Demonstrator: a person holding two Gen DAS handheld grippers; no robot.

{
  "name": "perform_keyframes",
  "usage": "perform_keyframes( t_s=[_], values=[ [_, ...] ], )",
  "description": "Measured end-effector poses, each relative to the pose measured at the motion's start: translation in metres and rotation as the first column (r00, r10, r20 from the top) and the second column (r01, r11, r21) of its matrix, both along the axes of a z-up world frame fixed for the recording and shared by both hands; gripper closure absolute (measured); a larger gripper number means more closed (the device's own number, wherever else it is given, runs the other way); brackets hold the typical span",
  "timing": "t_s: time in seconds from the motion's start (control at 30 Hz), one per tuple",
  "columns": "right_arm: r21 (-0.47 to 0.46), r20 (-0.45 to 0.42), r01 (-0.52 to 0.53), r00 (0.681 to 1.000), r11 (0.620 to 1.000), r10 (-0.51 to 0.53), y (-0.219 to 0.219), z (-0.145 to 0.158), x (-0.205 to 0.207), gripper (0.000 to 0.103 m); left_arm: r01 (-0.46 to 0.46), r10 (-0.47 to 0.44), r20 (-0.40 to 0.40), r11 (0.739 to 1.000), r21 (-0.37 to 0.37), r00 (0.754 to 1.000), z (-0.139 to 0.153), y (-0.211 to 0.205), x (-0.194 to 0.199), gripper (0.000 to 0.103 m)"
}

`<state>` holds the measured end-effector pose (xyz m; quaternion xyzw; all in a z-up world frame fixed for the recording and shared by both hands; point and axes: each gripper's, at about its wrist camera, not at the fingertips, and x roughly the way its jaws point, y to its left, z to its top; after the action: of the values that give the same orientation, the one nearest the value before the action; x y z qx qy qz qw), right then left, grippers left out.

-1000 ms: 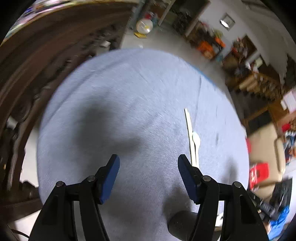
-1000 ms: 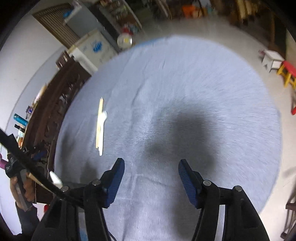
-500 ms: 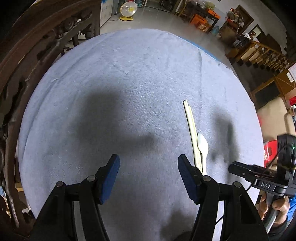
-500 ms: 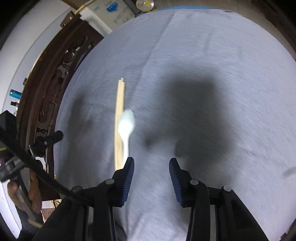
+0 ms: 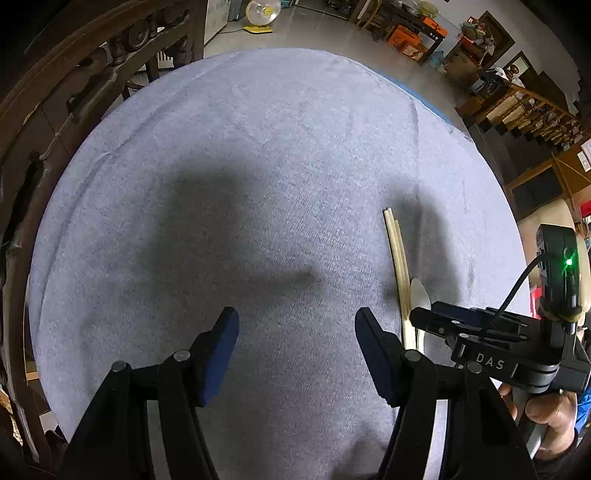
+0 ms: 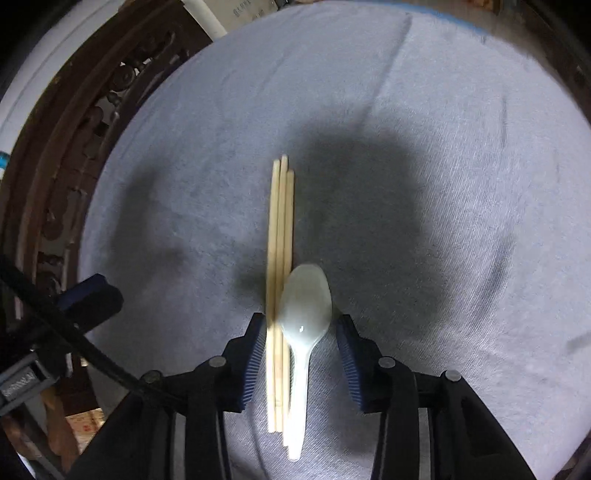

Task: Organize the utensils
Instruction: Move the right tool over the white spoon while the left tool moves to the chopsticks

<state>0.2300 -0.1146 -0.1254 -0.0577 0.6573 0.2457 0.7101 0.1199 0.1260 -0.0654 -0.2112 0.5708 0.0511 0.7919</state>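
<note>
A bundle of pale wooden chopsticks (image 6: 280,236) lies on the grey-blue cloth of the round table (image 6: 424,155), with a white plastic spoon (image 6: 304,306) beside them on the right. My right gripper (image 6: 300,328) is open, its jaws straddling the chopsticks and spoon bowl without closing on them. In the left wrist view the chopsticks (image 5: 397,251) and spoon (image 5: 421,291) lie at the right, with the right gripper (image 5: 436,319) over them. My left gripper (image 5: 295,332) is open and empty over bare cloth left of them.
A dark carved wooden chair back (image 5: 85,81) curves round the table's left side; it also shows in the right wrist view (image 6: 74,147). Beyond the far edge are a floor fan (image 5: 258,11) and cluttered wooden furniture (image 5: 517,110).
My right gripper has swung left and come down over the chopsticks and spoon, with its jaws narrowed around them. My left gripper has stayed open, its view tilting toward the table.
</note>
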Motion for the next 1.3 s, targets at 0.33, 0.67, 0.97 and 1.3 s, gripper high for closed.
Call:
perform_keyframes(
  t_s=[0.33, 0.67, 0.97, 1.3],
  values=[
    [0.011, -0.027, 0.150, 0.988, 0.989, -0.150, -0.067, -0.001, 0.016, 0.071, 0.036, -0.036, -0.007, 0.999, 0.002, 0.999, -0.004, -0.015, 0.028, 0.037],
    [-0.034, -0.028, 0.120, 0.992, 0.992, -0.121, -0.044, -0.002, 0.022, 0.069, 0.071, -0.067, -0.072, 0.996, 0.047, 0.995, -0.010, -0.036, 0.076, 0.037],
    [0.018, -0.021, 0.114, 0.993, 0.993, -0.114, -0.045, -0.004, 0.016, 0.072, 0.060, -0.044, -0.186, 0.995, 0.078, 0.982, -0.023, -0.048, 0.125, 0.038],
    [0.063, -0.039, 0.111, 0.993, 0.992, -0.109, -0.073, 0.005, 0.020, 0.072, 0.066, -0.030, -0.237, 0.987, 0.145, 0.971, -0.036, -0.072, 0.145, 0.039]
  ],
)
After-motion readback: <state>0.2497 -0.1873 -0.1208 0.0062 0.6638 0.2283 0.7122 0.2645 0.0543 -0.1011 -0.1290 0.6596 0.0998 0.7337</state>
